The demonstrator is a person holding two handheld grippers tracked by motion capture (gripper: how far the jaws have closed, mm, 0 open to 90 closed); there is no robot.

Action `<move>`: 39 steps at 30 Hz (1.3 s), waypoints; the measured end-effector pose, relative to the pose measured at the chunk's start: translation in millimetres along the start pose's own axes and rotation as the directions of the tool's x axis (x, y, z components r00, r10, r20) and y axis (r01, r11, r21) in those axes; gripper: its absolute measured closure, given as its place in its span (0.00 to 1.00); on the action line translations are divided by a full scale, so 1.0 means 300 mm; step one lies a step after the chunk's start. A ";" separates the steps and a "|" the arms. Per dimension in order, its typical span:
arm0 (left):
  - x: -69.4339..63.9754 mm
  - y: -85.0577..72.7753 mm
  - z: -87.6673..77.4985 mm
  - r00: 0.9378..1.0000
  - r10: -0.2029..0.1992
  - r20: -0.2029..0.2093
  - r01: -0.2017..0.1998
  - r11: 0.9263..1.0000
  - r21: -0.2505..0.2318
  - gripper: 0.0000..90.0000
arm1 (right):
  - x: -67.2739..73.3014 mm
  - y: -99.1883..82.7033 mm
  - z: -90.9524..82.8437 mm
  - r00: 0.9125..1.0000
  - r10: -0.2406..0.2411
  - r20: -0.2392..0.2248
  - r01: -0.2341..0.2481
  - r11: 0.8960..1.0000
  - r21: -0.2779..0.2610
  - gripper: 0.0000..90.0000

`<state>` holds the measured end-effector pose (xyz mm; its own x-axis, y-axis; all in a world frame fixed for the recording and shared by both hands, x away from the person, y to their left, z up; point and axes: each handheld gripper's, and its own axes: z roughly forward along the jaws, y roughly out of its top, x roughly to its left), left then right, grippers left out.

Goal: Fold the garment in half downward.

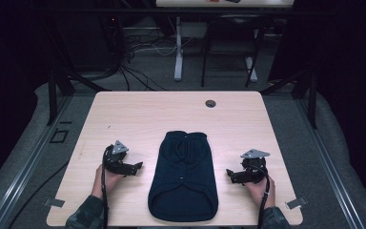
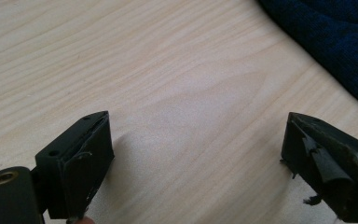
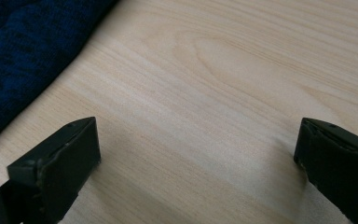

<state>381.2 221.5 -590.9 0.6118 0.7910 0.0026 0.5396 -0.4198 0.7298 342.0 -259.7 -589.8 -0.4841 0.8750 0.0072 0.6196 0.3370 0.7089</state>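
A: Left hand-held gripper (image 1: pixel 134 168) and right hand-held gripper (image 1: pixel 232 175), high view?
B: Both open, empty, flanking the dark garment (image 1: pixel 183 175) on the table (image 1: pixel 138 112); its long axis runs near-to-far, equally near each.
A: Gripper views?
B: Jaws apart; garment (image 2: pixel 335 42) upper right, garment (image 3: pixel 23 51) upper left.

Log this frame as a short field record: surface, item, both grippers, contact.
surface: light wooden table
item: dark blue garment, lying flat mid-table, nearer the person's edge
left gripper: open, on the table left of the garment
right gripper: open, on the table right of the garment
contact: neither gripper touches the garment
table feature: round cable hole near the far edge
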 end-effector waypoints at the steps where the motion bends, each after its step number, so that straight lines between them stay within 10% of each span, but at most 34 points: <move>1: 0.000 0.000 0.000 1.000 -0.001 0.000 0.001 1.000 0.000 0.10 | 0.000 0.000 0.000 1.000 0.000 0.000 0.000 1.000 0.000 0.00; 22: -0.014 0.010 0.001 1.000 -0.004 -0.014 0.005 1.000 0.020 0.09 | -0.002 0.015 -0.003 1.000 0.025 -0.010 -0.024 0.999 0.024 0.03; 39: -0.042 0.122 0.022 0.997 0.001 0.076 -0.003 1.000 0.023 0.00 | 0.039 0.113 -0.020 0.997 -0.019 -0.075 0.022 0.999 0.039 0.07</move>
<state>397.1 193.2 -568.8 0.6542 0.7547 -0.0484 0.5513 -0.4321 0.7137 353.6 -240.1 -561.4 -0.5405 0.8400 0.0469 0.6328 0.3691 0.6807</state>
